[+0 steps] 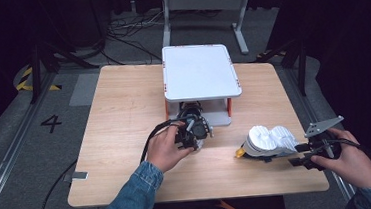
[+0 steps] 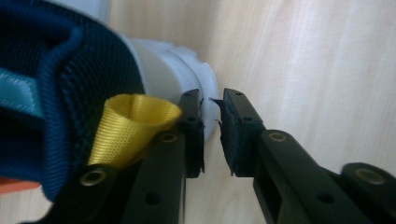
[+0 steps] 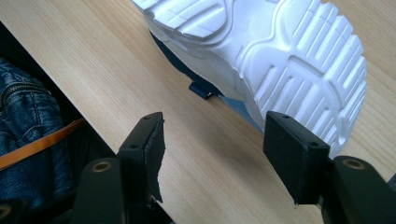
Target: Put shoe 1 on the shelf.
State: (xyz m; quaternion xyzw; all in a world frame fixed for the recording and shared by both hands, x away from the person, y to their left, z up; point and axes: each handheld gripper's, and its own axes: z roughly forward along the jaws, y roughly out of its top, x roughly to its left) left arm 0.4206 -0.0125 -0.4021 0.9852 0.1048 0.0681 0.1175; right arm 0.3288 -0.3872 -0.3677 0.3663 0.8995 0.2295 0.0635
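Behind your left gripper stands the white two-tier plastic rack, crowding it on the pale wooden table. Your left forearm angles inward; its jaws are nearly together beside the navy mesh shoe, nothing between them, its yellow heel loop alongside. Your right gripper, low at the table edge, has its jaws spread, empty, just short of the white-soled shoe lying on its side.
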